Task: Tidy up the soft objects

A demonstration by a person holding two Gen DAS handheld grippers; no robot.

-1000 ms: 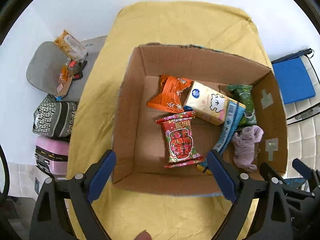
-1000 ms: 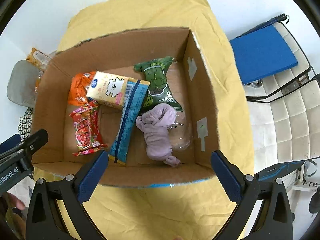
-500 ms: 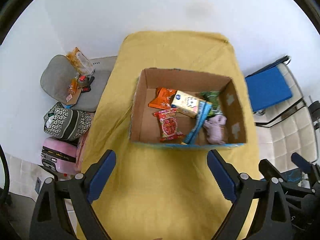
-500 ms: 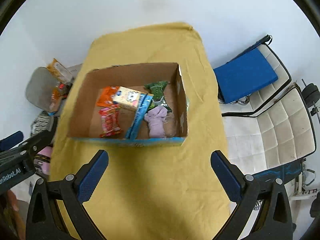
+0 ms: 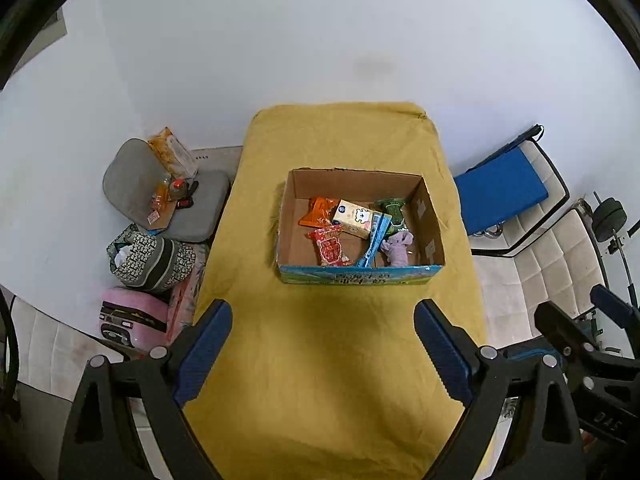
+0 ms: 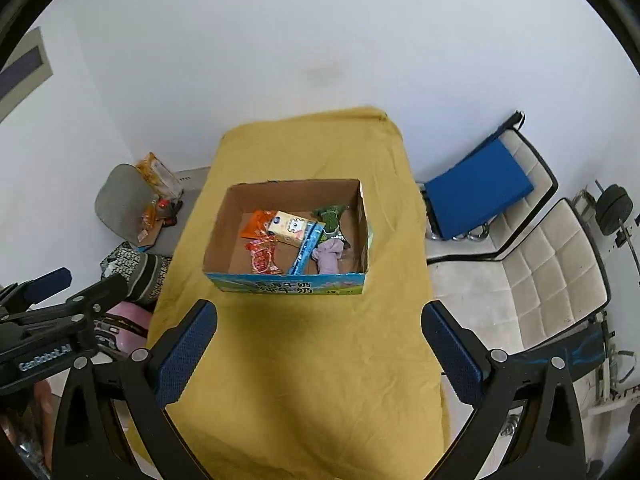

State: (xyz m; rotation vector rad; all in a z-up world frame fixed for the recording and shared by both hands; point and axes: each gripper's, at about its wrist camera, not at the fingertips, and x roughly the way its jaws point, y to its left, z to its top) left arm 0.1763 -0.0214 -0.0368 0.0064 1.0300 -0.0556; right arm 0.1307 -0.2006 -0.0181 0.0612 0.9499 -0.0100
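An open cardboard box (image 5: 288, 216) (image 6: 218, 240) stands on the yellow-covered table (image 5: 328, 344) (image 6: 304, 344). Inside lie an orange packet (image 5: 318, 216), a red packet (image 5: 330, 246) (image 6: 262, 256), a cream carton (image 5: 356, 218) (image 6: 290, 226), a blue packet (image 5: 374, 242), a green packet (image 5: 394, 212) and a lilac soft cloth (image 5: 396, 246) (image 6: 330, 254). My left gripper (image 5: 322, 354) is open and empty, well back from the box. My right gripper (image 6: 318, 354) is open and empty, also back from it.
Left of the table are a grey chair with snack packets (image 5: 160, 196), a patterned bag (image 5: 156, 258) and a pink case (image 5: 132, 316). Right of it are a blue folding seat (image 5: 500, 192) and a white padded chair (image 6: 552, 276).
Both grippers have pulled back and up from right over the box, so the box now looks small and far. Both stayed open. The box contents have not moved.
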